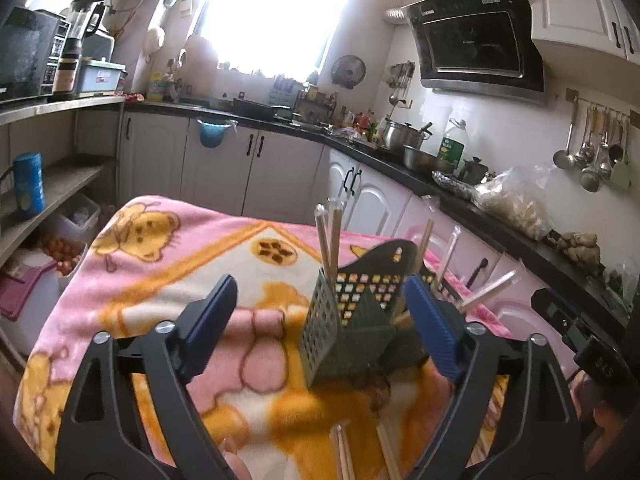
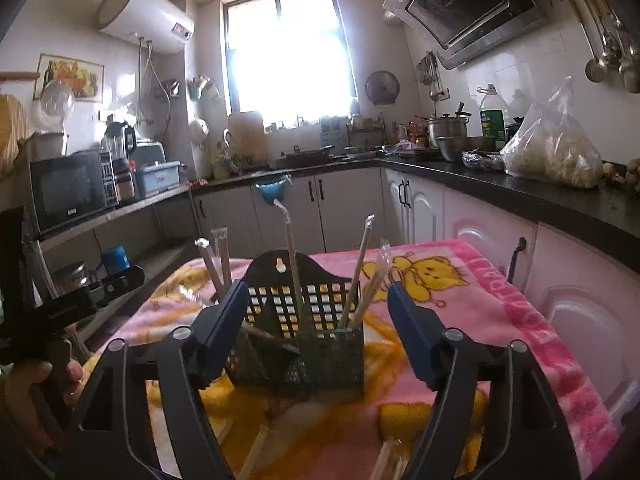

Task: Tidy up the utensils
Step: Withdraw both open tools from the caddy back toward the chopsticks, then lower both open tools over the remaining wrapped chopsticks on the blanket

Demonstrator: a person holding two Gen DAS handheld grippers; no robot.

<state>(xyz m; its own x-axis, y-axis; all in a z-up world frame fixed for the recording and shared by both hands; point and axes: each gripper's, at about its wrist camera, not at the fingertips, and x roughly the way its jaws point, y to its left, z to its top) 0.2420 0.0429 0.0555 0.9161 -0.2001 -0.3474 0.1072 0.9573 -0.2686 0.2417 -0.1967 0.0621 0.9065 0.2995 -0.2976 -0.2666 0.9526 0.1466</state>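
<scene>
A lived-in home kitchen. A range hood (image 1: 478,46) hangs above pots (image 1: 404,136) on the black countertop (image 2: 560,196). Ladles (image 1: 588,156) hang on the tiled wall, and a microwave (image 2: 70,188) sits on a side shelf.

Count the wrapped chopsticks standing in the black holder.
5 chopsticks in the holder: two at its left end, one in the middle, two leaning at its right. Another may lie slanted inside; more lie loose on the blanket.
</scene>
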